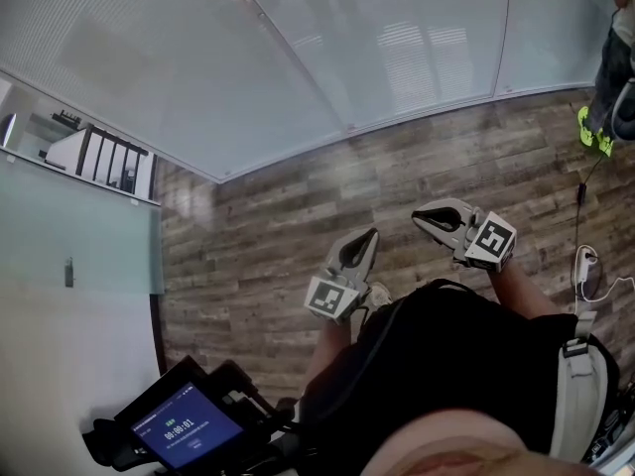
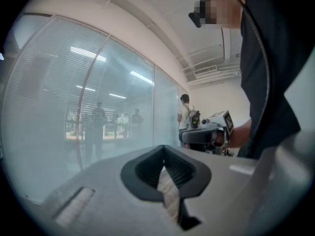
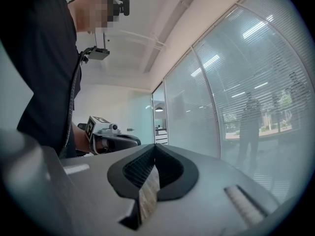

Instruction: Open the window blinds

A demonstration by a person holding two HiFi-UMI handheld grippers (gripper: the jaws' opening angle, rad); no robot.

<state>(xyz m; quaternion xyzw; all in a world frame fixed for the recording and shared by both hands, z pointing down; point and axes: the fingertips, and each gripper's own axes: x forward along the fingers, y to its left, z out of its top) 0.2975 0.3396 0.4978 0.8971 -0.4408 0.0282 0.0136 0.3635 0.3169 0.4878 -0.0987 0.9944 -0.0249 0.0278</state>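
1. Left gripper (image 1: 369, 238): the jaws are closed tip to tip with nothing between them. It is held level above the wooden floor (image 1: 248, 266).
2. Right gripper (image 1: 421, 218): the jaws are fully closed and hold nothing. It is held level beside the left gripper, apart from it.
3. Blinds (image 1: 149, 48): the slats span the curved glass wall (image 1: 417, 58) ahead of both grippers. Neither gripper touches them.
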